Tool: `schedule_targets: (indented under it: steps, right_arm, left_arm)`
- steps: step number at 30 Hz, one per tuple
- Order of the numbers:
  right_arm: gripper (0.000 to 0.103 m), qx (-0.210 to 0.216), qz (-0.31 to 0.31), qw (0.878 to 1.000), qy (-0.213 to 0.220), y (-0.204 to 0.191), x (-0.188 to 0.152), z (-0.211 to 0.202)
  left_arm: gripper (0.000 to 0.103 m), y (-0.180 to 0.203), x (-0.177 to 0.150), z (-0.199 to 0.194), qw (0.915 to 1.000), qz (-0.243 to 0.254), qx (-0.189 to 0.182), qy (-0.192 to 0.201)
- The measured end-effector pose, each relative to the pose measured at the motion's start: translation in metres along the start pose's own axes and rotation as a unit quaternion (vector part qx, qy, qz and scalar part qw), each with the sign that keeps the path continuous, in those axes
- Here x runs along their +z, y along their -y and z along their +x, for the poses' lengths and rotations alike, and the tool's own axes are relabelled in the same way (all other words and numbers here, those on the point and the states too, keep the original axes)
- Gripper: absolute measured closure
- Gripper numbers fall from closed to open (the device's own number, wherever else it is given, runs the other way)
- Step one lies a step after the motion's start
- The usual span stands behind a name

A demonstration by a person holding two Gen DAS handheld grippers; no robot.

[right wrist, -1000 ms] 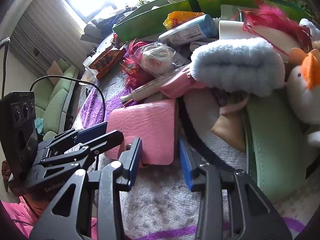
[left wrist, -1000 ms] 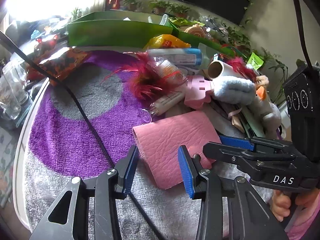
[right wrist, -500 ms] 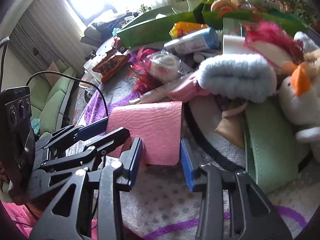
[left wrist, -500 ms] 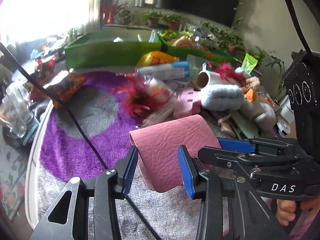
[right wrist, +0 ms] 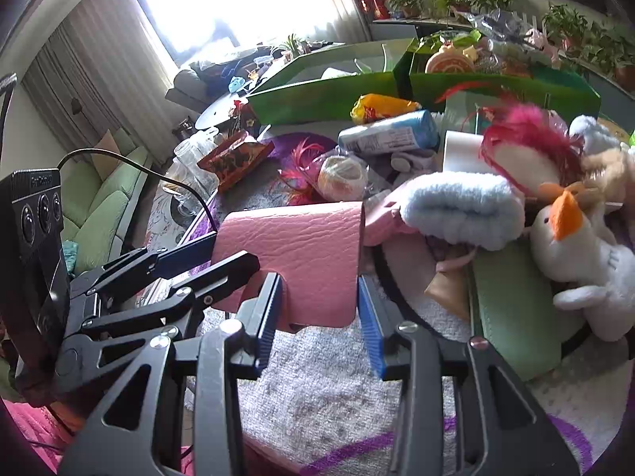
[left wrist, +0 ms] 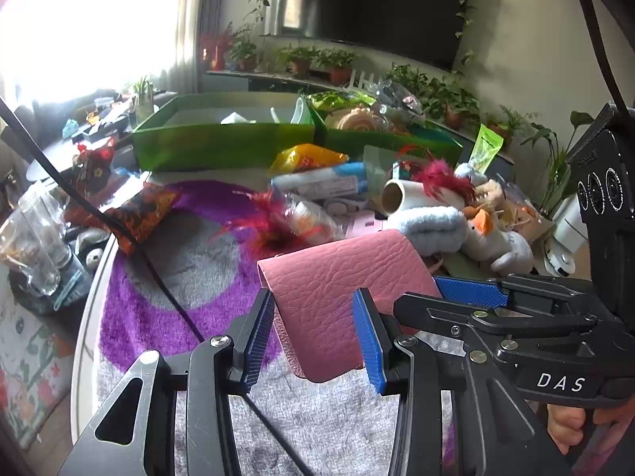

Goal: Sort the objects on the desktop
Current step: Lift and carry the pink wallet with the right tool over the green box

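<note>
Holding the pink wallet (left wrist: 337, 289) between both grippers (left (left wrist: 315, 337), right (right wrist: 319, 317), each clamped half-wide), you face the green trays (left wrist: 222, 146) beyond.

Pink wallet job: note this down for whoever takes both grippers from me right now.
Left gripper: shut on the pink wallet.
Right gripper: shut on the same wallet.
The wallet is held above the purple mat.
Done: a few items sit in the green boxes.
Left: place the wallet, then sort the clutter beyond it, including the plush duck, blue roll and feather toy.
</note>
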State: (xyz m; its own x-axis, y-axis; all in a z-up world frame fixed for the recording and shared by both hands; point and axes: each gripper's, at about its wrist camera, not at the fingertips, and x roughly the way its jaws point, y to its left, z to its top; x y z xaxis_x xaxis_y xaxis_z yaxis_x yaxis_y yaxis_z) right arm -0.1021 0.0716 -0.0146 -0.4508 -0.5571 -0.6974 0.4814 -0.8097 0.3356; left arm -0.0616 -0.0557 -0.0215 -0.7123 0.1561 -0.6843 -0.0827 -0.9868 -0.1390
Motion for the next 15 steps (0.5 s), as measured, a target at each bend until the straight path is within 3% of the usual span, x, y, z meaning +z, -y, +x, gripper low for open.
schedule_targets:
  steps: [15]
  right_arm:
    - [0.064,-0.010,-0.033,0.999,0.040,-0.012,0.059,-0.006]
  left_arm:
    - [0.062,-0.015,0.058,-0.005,0.9991,0.002,0.002,0.042]
